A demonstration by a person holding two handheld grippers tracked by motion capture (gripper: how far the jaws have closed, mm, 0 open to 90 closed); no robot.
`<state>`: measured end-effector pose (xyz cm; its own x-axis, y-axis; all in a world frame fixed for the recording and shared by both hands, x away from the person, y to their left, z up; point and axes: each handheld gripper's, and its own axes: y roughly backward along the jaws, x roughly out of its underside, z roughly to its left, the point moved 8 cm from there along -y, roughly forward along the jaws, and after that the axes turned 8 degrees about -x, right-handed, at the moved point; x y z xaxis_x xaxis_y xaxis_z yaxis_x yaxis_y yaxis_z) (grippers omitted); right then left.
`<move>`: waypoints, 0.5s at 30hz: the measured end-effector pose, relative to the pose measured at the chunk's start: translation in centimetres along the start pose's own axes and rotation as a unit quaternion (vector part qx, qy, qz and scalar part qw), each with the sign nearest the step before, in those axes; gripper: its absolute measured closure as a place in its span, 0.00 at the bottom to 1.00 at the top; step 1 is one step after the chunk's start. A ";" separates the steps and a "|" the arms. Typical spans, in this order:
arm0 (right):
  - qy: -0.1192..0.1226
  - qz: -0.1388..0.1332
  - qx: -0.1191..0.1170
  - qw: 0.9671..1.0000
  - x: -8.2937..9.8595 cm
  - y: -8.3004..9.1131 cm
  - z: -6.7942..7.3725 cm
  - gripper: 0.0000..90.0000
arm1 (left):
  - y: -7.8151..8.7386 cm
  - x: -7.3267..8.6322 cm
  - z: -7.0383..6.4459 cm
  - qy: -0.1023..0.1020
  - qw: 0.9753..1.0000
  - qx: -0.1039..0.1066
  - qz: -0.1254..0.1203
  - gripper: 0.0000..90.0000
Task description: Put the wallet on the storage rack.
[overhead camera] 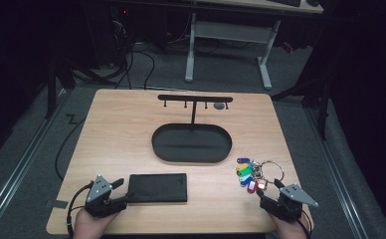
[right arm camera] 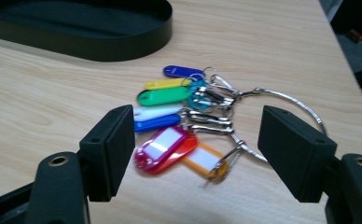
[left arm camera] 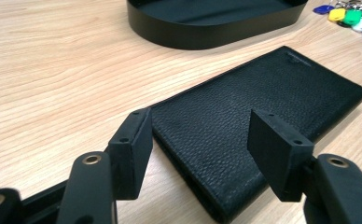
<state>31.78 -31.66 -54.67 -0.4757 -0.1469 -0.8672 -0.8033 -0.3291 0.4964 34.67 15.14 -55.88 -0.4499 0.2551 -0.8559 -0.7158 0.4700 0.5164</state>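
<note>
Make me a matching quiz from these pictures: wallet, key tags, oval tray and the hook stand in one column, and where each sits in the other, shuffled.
1. wallet
2. key tags
3. oval tray
4. hook stand

A. rising from the tray's far side
B. by the right gripper
C. table centre
D. by the left gripper

Pairs: 1-D, 2-B, 3-C, 4-A

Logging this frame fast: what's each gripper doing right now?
Left gripper: open, holding nothing, jaws either side of the wallet corner.
Right gripper: open, holding nothing, key tags ahead.
</note>
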 end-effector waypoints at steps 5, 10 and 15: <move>0.012 -0.004 -0.018 1.000 0.2 0.5 0.9 0.36 | -0.2 -0.3 -0.7 -0.010 1.000 0.010 -0.002 0.44; 0.000 -0.001 -0.028 1.000 0.3 0.2 0.5 0.36 | -0.5 -0.2 -0.6 -0.020 1.000 0.001 0.005 0.44; -0.009 -0.010 -0.033 0.999 0.0 0.1 0.3 0.35 | -0.1 -0.1 -0.2 -0.016 1.000 -0.004 0.002 0.49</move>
<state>31.52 -31.39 -54.61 -0.4660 -0.1227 -0.8762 -0.7878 -0.3932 0.4740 34.70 14.84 -55.83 -0.4360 0.2841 -0.8539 -0.7177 0.4628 0.5204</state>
